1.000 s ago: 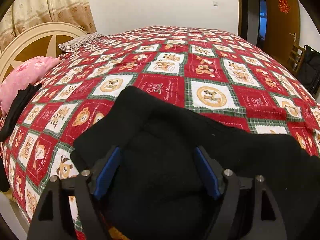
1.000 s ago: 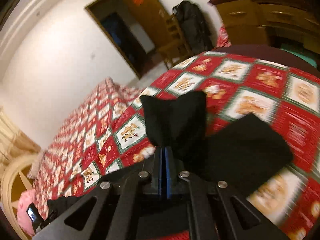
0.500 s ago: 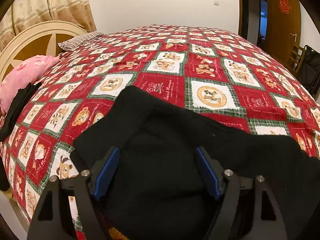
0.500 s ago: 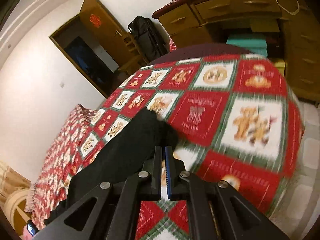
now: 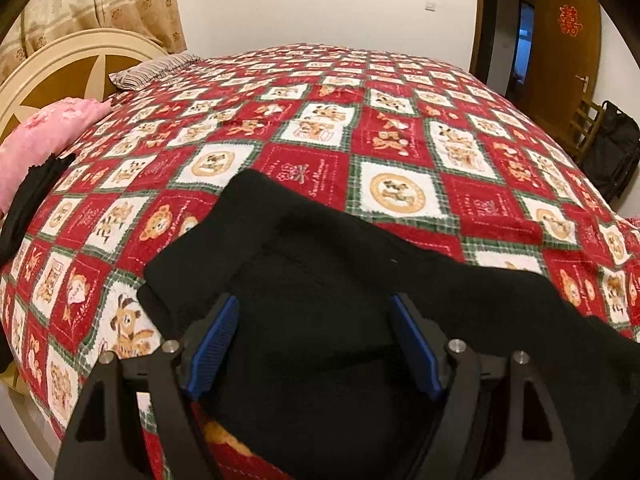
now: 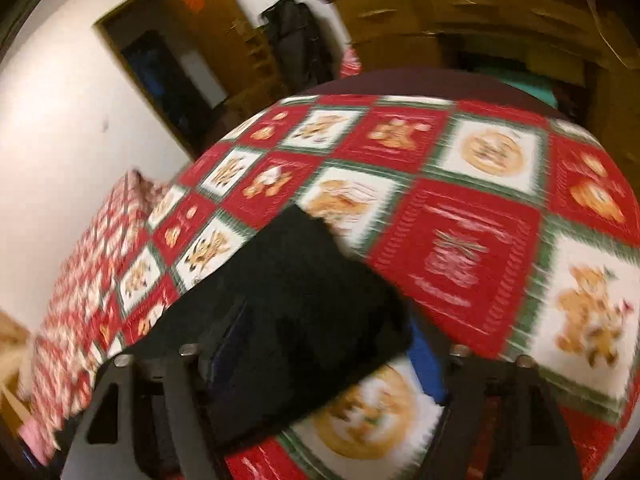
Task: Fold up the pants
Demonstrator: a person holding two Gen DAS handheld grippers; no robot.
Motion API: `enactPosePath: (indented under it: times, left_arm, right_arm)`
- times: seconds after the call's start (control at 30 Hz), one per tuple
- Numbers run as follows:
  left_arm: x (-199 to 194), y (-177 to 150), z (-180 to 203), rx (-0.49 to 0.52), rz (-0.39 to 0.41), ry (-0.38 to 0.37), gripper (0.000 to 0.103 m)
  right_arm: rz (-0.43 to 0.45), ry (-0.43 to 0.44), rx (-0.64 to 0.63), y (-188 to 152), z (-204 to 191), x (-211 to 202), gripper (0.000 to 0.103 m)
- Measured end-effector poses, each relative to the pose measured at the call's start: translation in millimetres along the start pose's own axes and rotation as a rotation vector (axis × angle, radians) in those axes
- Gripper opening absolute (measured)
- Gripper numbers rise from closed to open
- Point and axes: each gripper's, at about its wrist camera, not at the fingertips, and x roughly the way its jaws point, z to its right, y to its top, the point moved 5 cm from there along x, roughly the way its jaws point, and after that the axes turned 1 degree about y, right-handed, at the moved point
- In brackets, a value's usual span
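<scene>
A: Pants (image 5: 328, 280), one pair, black. Location?

B: Laid on the bed (image 5: 400, 128), on its red, white and green bear-print cover, near the bed's near edge. In the left wrist view the cloth spreads from under the camera out to a squared end toward the middle of the bed. In the right wrist view a squared end (image 6: 296, 280) lies close to the foot corner.

A: Left gripper (image 5: 316, 344), state of fingers?

B: Wide apart, blue pads (image 5: 212, 348) showing on both sides. Pants cloth lies between and below them; the pads do not press it. Nothing held.

A: Right gripper (image 6: 324, 344)?

B: Fingers have just been opening and stand partly apart. Picture is blurred. The black cloth lies across the gap between them, not clamped. One blue pad (image 6: 424, 356) shows at the right of the cloth.

A: Other items, same bed?

B: Pink pillow (image 5: 44, 140) at the headboard end, with a dark cloth (image 5: 32, 196) draped over its side. Striped pillow (image 5: 156, 70) beyond it. Cream and wood headboard (image 5: 68, 60) behind both.
</scene>
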Motion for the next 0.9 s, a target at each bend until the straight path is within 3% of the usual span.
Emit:
enactPosePath:
  times: [0.07,0.1,0.23,0.33,0.4,0.53,0.63,0.7,0.77,0.8,0.83,0.9]
  left_arm:
    - [-5.3,-1.5,6.3,0.004,0.000,-0.017,0.080]
    - [-8.3,-2.1,10.4,0.011,0.000,-0.027,0.080]
    - [-17.0,-5.4,32.2,0.059,0.009,-0.050,0.080]
    - [-16.1,-10.5,46.5,0.092,0.004,-0.048,0.080]
    - [-12.7,-14.5,48.7,0.095,-0.003,-0.029,0.080]
    - [-2.3,-22.4,48.5,0.070,-0.019,-0.019,0.082]
    - [-0.3,-20.1,47.4,0.066,-0.014,-0.001,0.089]
    - [0.2,-18.9,46.1,0.068,-0.020,-0.010,0.090]
    - [-1.6,-14.4,40.3,0.055,-0.023,-0.023,0.090]
    - [-4.6,-10.9,34.8,0.038,-0.011,-0.017,0.090]
    - [-9.7,-6.1,27.6,0.018,0.015,-0.013,0.090]
    - [-17.7,1.4,18.3,0.009,0.061,0.003,0.090]
  right_arm:
    - [-0.061,0.010,-0.030,2.5,-12.5,12.0,0.016]
    - [-0.054,0.023,-0.045,5.5,-16.9,10.9,0.014]
    - [0.119,0.070,-0.196,23.2,-34.4,-33.0,0.012]
    - [0.206,0.055,-0.236,25.3,-19.7,-63.6,0.012]
    - [0.194,0.021,-0.237,19.5,-2.3,-62.8,0.012]
    - [0.062,0.014,-0.113,-3.6,41.4,-27.9,0.012]
    - [0.056,0.047,-0.034,-2.6,50.4,-29.0,0.021]
    - [0.102,-0.042,-0.041,5.1,51.0,-43.6,0.044]
    - [0.251,-0.230,-0.039,16.4,49.5,-78.3,0.045]
    - [0.338,-0.267,-0.068,20.2,38.6,-95.5,0.045]
    - [0.386,-0.250,-0.113,22.5,23.3,-105.2,0.045]
    - [0.418,-0.118,-0.263,22.5,-28.0,-116.2,0.045]
